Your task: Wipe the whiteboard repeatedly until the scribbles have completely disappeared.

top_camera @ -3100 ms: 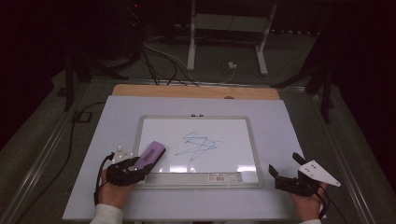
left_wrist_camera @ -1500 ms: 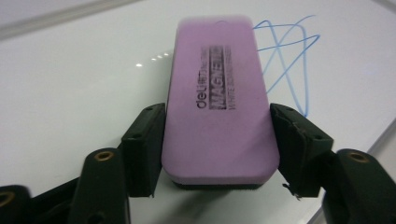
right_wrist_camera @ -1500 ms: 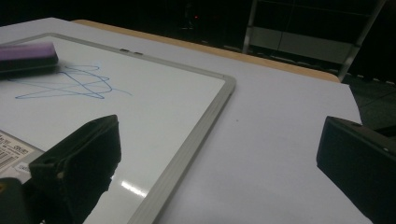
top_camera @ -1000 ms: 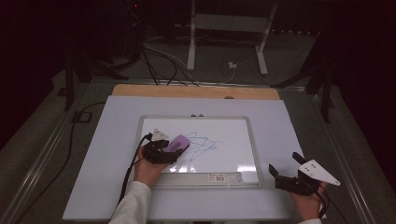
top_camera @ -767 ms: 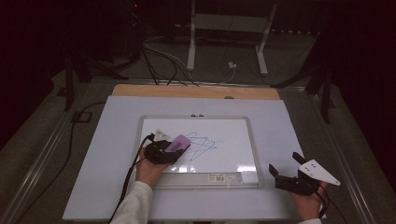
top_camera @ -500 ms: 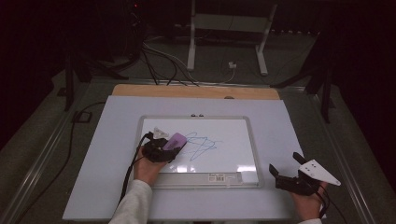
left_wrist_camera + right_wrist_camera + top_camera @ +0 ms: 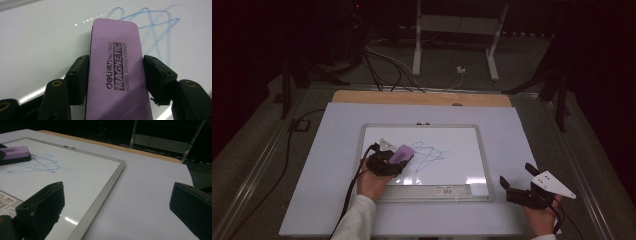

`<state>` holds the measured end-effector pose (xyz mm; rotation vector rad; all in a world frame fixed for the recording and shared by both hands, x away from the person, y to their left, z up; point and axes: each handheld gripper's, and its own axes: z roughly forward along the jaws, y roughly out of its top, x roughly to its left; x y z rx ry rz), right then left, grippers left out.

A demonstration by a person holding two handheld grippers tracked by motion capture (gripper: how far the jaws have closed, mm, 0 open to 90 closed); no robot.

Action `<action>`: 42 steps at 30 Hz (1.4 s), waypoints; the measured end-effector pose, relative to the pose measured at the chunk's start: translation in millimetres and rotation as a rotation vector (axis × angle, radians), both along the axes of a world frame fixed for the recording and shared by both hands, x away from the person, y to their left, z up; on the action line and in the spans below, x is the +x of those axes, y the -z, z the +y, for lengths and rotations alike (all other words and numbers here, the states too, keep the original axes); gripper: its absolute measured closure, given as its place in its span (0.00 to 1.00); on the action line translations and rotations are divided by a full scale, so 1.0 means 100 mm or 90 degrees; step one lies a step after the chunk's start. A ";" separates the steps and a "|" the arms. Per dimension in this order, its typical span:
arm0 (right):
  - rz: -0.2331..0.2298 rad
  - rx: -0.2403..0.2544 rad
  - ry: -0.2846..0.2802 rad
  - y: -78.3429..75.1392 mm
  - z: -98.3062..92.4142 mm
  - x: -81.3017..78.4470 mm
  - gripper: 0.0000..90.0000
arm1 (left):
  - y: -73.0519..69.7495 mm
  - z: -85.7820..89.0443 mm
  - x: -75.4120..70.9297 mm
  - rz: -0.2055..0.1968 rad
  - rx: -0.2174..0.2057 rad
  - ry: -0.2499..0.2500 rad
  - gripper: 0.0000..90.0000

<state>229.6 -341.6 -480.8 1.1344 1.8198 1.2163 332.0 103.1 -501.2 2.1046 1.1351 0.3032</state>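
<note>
A purple whiteboard eraser [image 7: 402, 153] lies flat on the whiteboard [image 7: 424, 126], at the left end of a blue scribble [image 7: 432, 156]. My left gripper [image 7: 398, 159] is shut on it; its jaws have just been closing. In the left gripper view both pads press the long sides of the eraser [image 7: 115, 37], with my left gripper [image 7: 116, 75] low over the board. My right gripper [image 7: 517, 175] rests open near the table's front right corner, off the board. In the right gripper view my right gripper [image 7: 117, 205] holds nothing, and the eraser [image 7: 13, 152] and scribble [image 7: 37, 165] show far left.
The whiteboard sits on a pale sheet [image 7: 532, 150] covering the table, with a wooden strip [image 7: 422, 98] along the far edge. A label [image 7: 447, 189] sits on the board's near frame. Cables and a metal stand [image 7: 457, 30] lie on the floor beyond.
Since the earliest frame my left gripper has carried the eraser from the board's left edge rightward onto the scribble's left end. Over the last second it has hardly shifted. The right gripper has stayed put.
</note>
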 end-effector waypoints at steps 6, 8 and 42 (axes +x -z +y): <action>-0.002 0.000 0.001 0.00 -0.01 0.00 0.01 | -0.01 0.01 0.01 -0.004 0.011 -0.004 0.46; -0.002 0.001 0.003 0.00 -0.02 0.00 0.01 | -0.02 0.08 0.04 -0.003 0.017 -0.026 0.47; 0.000 0.000 0.001 0.00 -0.01 0.00 0.01 | -0.02 0.13 0.18 0.006 0.020 -0.079 0.47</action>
